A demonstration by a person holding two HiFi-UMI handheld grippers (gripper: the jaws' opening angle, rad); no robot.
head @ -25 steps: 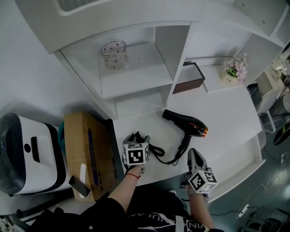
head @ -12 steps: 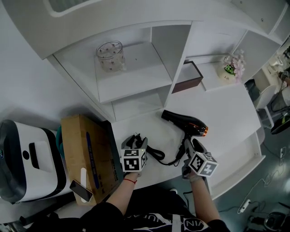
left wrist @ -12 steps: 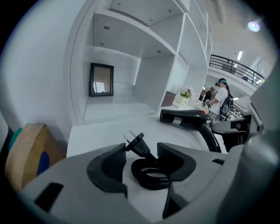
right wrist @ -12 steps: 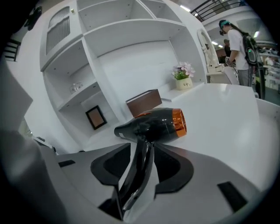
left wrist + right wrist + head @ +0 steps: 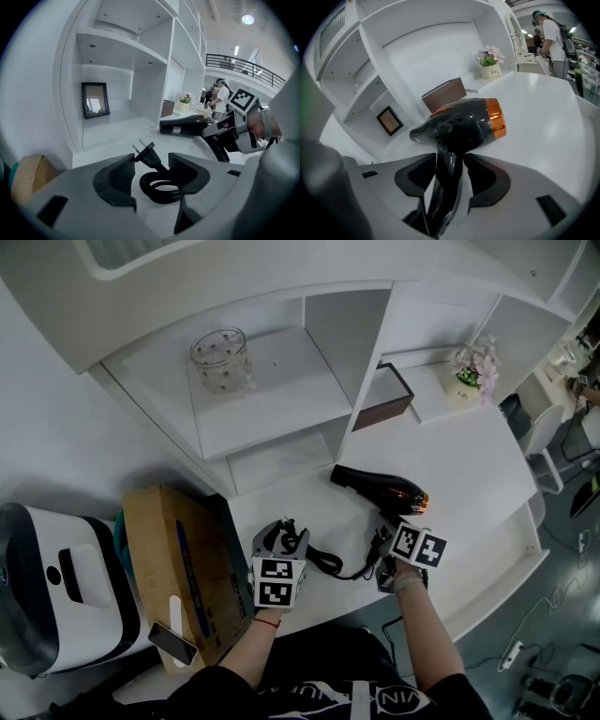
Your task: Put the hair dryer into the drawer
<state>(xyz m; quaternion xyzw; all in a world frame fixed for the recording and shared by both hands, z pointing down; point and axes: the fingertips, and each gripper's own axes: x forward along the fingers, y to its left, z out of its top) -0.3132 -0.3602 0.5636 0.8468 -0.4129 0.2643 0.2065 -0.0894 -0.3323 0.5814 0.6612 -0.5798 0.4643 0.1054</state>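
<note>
The hair dryer (image 5: 382, 491) lies on its side on the white desk (image 5: 473, 474), its black barrel just ahead of the right tool (image 5: 387, 540) and its orange-ringed end swung off to that tool's right. The right tool has its jaws shut against the handle (image 5: 447, 174), one on each flank, low down toward the cord end. The left tool (image 5: 151, 164) stands with its jaws apart; the plug (image 5: 147, 156) and a coil of black cord (image 5: 161, 186) sit between them, not visibly pinched. I judge the dryer rigid and moderately heavy, with most of its weight in the barrel, so a grip this low on a glossy, rounded handle may let the head droop or twist. Holding nearer the barrel would be steadier. The cord is limp and will trail and snag unless the left tool carries it along. Among the containers, a clear glass jar (image 5: 220, 358) stands on the shelf well beyond the left tool, its contents too small to tell. A dark brown box (image 5: 382, 397) sits in the cubby beyond the right tool. Farther off to that tool's right is a small pot of pink flowers (image 5: 467, 379). A cardboard box (image 5: 169, 554) lies closed just left of the left tool. No open drawer shows in any view.
</note>
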